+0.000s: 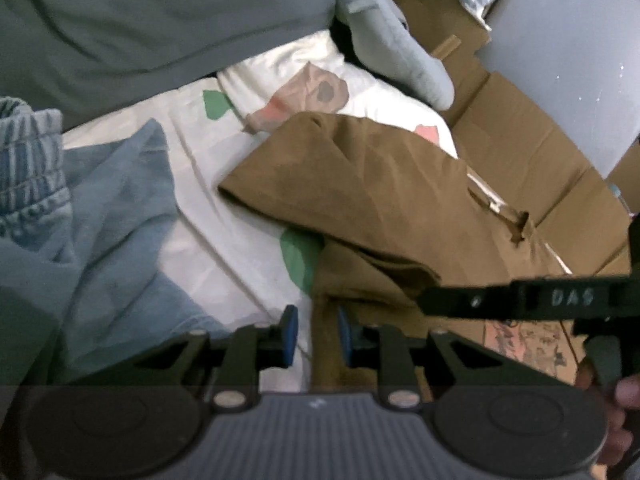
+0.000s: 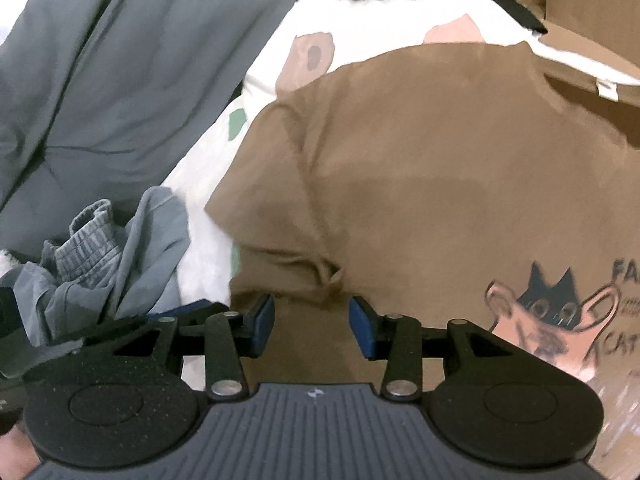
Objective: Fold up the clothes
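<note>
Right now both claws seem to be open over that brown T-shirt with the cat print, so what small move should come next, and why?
Probably lower the right gripper onto the bunched fold of the brown T-shirt just ahead of it and pinch. Both grippers look open and empty, and the shirt lies rumpled on the floral sheet, so it likely needs pulling flat before folding.

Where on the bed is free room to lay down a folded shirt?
One bare strip of printed sheet lies between the blue garment and the brown T-shirt. Grey bedding and cardboard crowd the rest.
</note>
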`<state>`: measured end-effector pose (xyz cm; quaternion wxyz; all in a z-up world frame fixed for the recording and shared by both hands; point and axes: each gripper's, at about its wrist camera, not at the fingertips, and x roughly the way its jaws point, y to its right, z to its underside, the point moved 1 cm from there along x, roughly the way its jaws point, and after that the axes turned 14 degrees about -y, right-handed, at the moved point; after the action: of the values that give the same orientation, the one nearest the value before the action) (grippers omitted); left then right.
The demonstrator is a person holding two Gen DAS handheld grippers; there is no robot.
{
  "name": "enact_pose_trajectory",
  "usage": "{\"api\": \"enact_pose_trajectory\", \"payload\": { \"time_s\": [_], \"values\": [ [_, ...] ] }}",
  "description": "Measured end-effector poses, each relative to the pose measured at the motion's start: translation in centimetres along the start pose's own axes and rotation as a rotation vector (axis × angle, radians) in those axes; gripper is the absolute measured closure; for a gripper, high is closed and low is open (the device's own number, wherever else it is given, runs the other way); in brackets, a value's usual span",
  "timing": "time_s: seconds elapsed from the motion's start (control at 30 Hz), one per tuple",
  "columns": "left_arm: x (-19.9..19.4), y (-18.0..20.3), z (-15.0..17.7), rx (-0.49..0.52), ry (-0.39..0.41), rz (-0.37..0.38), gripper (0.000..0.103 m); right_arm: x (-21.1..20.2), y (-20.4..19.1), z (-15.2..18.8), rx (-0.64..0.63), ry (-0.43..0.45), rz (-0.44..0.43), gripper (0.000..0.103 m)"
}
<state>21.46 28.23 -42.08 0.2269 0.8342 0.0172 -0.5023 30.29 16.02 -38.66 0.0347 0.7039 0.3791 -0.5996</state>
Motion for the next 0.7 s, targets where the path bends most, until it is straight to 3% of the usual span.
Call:
{"api": "enact_pose_trajectory", "payload": {
  "time_s": [0.33, 0.4, 0.43, 0.47, 0.57, 0.7],
  "values": [
    [1.0, 0.5, -0.9, 0.029, -0.016, -0.028, 0.085, 1.3, -1.5, -2.2, -0.167, -0.047, 0.136, 0.056],
    [1.0, 0.5, -0.9, 0.028, -0.019, -0.039, 0.091, 1.6, -1.5, -2.7, -0.180, -0.068, 0.157, 0.069],
    [1.0, 0.4, -1.0, 0.026, -0.021, -0.043, 0.093, 1.6, -1.5, -2.9, -0.187, -0.079, 0.163, 0.090],
    [1.0, 0.4, -1.0, 0.021, -0.021, -0.043, 0.093, 1.6, -1.6, -3.1, -0.192, -0.088, 0.162, 0.098],
    [0.8, 0.4, -1.0, 0.021, -0.019, -0.052, 0.095, 0.5, -2.1, -2.9, -0.223, -0.078, 0.161, 0.100],
    [0.7, 0.5, -1.0, 0.023, -0.016, -0.065, 0.095, -0.8, -1.8, -2.2, -0.157, -0.042, 0.142, 0.100]
  ]
}}
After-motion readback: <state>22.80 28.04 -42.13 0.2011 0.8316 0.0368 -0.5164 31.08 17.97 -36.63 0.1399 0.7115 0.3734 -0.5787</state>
